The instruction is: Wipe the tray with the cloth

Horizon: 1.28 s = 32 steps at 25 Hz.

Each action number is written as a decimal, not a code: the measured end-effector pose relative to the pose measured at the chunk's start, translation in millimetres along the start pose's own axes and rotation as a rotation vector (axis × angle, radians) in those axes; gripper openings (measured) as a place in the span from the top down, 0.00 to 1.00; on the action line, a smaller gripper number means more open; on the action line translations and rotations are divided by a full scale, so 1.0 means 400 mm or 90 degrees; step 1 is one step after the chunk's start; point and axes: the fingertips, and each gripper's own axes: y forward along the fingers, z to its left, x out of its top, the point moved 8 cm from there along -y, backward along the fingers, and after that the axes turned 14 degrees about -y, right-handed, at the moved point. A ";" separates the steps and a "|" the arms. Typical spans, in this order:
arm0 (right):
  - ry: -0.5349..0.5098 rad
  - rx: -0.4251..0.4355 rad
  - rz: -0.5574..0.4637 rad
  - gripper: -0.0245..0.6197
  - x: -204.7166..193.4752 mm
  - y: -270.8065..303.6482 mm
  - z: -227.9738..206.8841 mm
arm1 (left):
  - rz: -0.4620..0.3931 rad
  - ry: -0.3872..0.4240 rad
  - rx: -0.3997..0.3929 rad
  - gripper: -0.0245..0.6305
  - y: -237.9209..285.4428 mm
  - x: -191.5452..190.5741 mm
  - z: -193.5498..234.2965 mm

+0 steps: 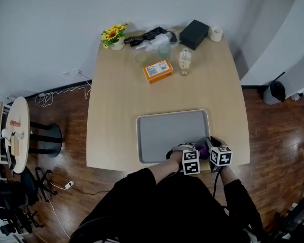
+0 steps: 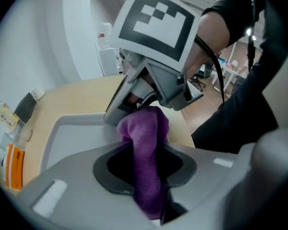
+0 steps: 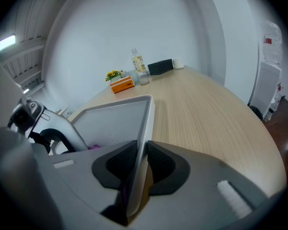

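The left gripper [image 2: 145,150] is clamped shut on a purple fleecy cloth [image 2: 144,128], which stands up between the jaws as a narrow, bunched wad. The right gripper [image 3: 140,152] is closed on the near right rim of the grey rectangular plastic tray [image 3: 115,119], pinning it in place. The cloth sits over the tray's near right corner, just beside the right gripper's jaws; whether it touches the tray floor cannot be told.

The tray lies at the near edge of the light wooden table [image 1: 116,100], well apart from the orange box [image 1: 157,70] and clear bottle [image 1: 185,61] at the far end.

The main risk is crowding. The two grippers are almost touching, so a careless stroke could knock the right one off the rim and let the tray slide towards the table edge. Being so tightly bunched, the cloth may also miss parts of the surface.
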 end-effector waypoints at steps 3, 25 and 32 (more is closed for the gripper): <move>0.003 0.008 -0.001 0.85 -0.007 -0.002 -0.004 | -0.001 -0.015 0.032 0.82 -0.011 -0.010 0.041; -0.119 -0.044 -0.329 0.96 0.418 -0.292 0.144 | -0.510 -0.594 0.415 0.82 -0.721 -0.342 0.138; -0.119 -0.040 -0.421 0.96 0.515 -0.396 0.207 | -0.380 -0.794 0.586 0.82 -0.687 -0.742 0.213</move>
